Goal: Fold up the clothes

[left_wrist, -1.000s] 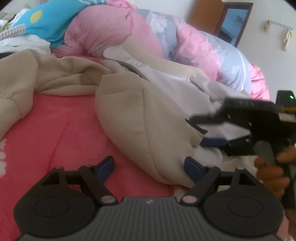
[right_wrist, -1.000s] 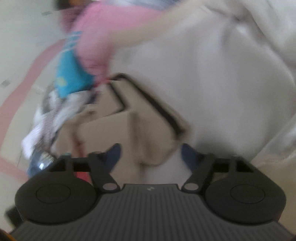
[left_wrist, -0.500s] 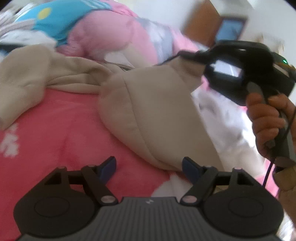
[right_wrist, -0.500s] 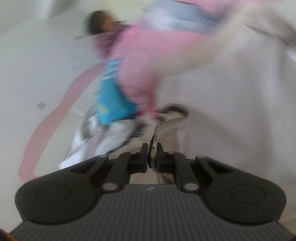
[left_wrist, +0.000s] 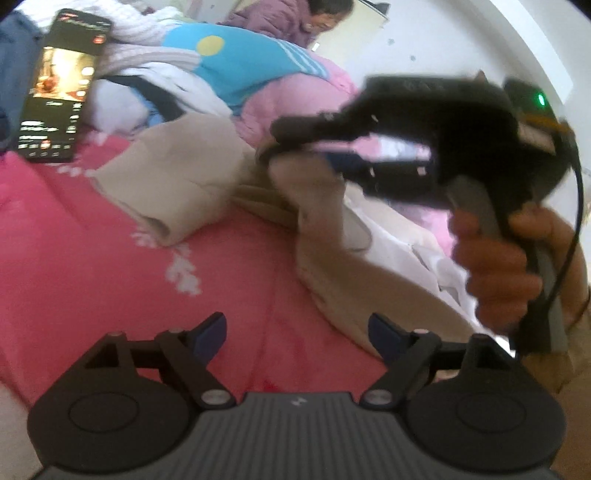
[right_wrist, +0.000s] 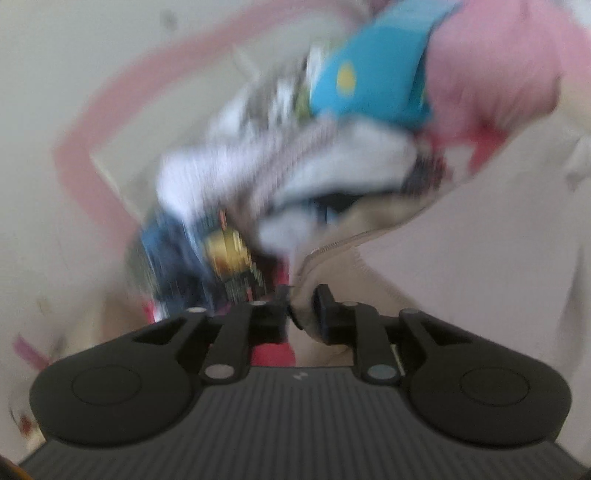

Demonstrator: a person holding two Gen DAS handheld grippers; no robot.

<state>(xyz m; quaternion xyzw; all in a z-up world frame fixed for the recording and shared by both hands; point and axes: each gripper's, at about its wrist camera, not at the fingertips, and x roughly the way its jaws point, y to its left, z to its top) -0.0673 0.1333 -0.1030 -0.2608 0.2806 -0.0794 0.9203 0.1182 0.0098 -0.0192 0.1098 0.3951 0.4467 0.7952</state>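
The left hand-held gripper (left_wrist: 297,330) hangs low over the pink bed cover (left_wrist: 110,258), its jaws wide apart and widening, with nothing between them; the blue pads (left_wrist: 210,330) are clear of any cloth.

The right hand-held gripper (left_wrist: 295,138) is raised above the bed, held by a hand (left_wrist: 495,266) on its grip. In the right wrist view a fold of the beige jacket (right_wrist: 306,306), along its zipper edge, sits between the jaws of this hand-held gripper (right_wrist: 301,310). The jaws are opening, yet the pads still bear on the fold.

The beige jacket (left_wrist: 177,173) lies across the middle of the bed, partly lifted: one portion hangs from the right hand-held gripper, a sleeve with its cuff (left_wrist: 162,229) rests flat on the cover, and the remainder trails toward the near right edge of the bed.

A phone (left_wrist: 62,88) with a lit screen lies near the far left corner. Beside it is a pile of clothes, including a blue garment (left_wrist: 240,66), against a pink quilt (left_wrist: 295,99). A seated person (left_wrist: 295,18) is at the far edge.

The right wrist view is heavily blurred.
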